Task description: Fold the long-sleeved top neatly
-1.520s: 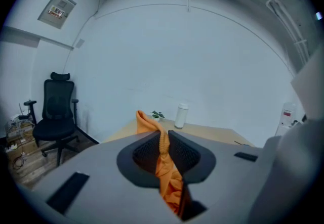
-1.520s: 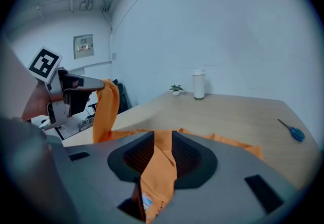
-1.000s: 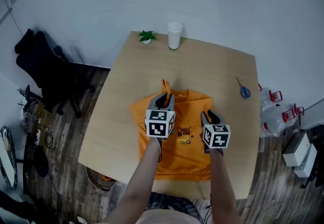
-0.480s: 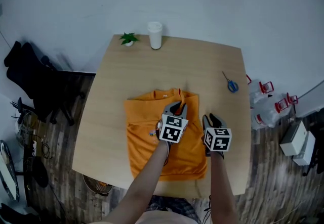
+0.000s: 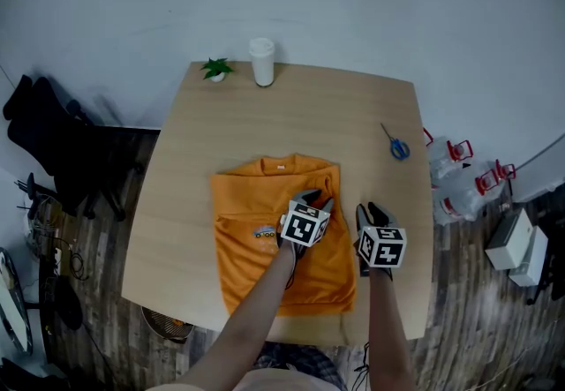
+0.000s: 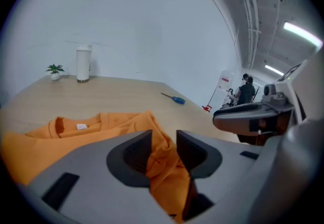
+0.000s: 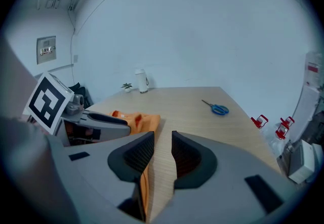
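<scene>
An orange long-sleeved top (image 5: pixel 252 244) lies partly folded on the wooden table (image 5: pixel 309 116), its collar toward the far side. My left gripper (image 5: pixel 311 199) is low over the top's right half. Its jaws are opening, and a raised fold of orange cloth (image 6: pixel 162 139) sits loose between them in the left gripper view (image 6: pixel 163 148). My right gripper (image 5: pixel 371 209) hovers just off the top's right edge. In the right gripper view (image 7: pixel 163 153) a narrow gap shows bare table, with the orange edge (image 7: pixel 144 182) beside the left jaw.
Blue-handled scissors (image 5: pixel 396 147) lie near the table's right edge. A white cup (image 5: pixel 261 61) and a small potted plant (image 5: pixel 216 70) stand at the far edge. A black office chair (image 5: pixel 53 133) stands left of the table, and bags (image 5: pixel 459 182) lie on the floor to its right.
My left gripper came down and to the right with a lifted piece of cloth, laid it across the top, and parted its jaws. The right gripper shifted right, off the top's edge.
</scene>
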A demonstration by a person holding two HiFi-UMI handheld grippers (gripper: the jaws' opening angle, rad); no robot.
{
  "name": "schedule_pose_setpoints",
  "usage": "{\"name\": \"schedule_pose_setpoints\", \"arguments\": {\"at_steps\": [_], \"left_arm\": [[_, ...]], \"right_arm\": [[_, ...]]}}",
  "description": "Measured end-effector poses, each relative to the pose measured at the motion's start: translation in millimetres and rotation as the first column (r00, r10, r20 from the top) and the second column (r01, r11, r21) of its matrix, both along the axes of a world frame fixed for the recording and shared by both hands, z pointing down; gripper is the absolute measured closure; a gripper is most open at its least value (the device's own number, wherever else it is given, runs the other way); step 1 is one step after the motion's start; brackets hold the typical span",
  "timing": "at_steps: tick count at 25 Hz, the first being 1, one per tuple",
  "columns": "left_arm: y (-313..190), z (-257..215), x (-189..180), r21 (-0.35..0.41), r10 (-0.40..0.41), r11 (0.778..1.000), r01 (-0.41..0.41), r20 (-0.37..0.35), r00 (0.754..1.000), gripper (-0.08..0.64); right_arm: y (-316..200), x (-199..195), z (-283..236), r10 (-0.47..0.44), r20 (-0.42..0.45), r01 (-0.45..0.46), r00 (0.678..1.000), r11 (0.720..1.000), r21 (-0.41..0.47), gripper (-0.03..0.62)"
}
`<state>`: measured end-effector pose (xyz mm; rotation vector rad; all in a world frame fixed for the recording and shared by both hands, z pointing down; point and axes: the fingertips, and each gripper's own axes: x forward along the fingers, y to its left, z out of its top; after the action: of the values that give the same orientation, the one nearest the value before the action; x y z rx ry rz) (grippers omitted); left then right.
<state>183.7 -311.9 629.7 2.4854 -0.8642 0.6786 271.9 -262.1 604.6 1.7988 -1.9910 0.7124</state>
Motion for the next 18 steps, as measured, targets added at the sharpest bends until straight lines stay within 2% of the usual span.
{"name": "schedule_pose_setpoints", "arguments": {"at_steps": [3, 7, 10, 13, 18], "left_arm": [[11, -4, 1, -0.035, 0.022, 0.999, -0.024, -0.058, 0.998, 0.301], [14, -6, -6, -0.024, 0.004, 1.000, -0.006, -0.080, 0.997, 0.214], [7, -15, -24, -0.005, -0.044, 0.999, 0.044, -0.087, 0.995, 0.202], [-5, -29, -58, 0.022, -0.107, 0.994, 0.109, -0.085, 0.991, 0.202], [-37, -45, -133, 0.078, -0.198, 0.977, 0.199, -0.014, 0.980, 0.202]], "right_arm": [[-1, -1, -2, 0.004, 0.006, -0.004, 1.000, 1.000, 0.009, 0.474], [-3, -4, 0, 0.010, 0.020, -0.010, 1.000, 1.000, 0.012, 0.457], [-8, -10, -3, -0.003, 0.028, 0.003, 1.000, 1.000, 0.017, 0.448], [-15, -17, -11, -0.039, 0.022, 0.038, 0.999, 0.999, 0.030, 0.429], [-38, -33, -26, -0.149, -0.005, 0.149, 0.989, 0.988, 0.044, 0.370]]}}
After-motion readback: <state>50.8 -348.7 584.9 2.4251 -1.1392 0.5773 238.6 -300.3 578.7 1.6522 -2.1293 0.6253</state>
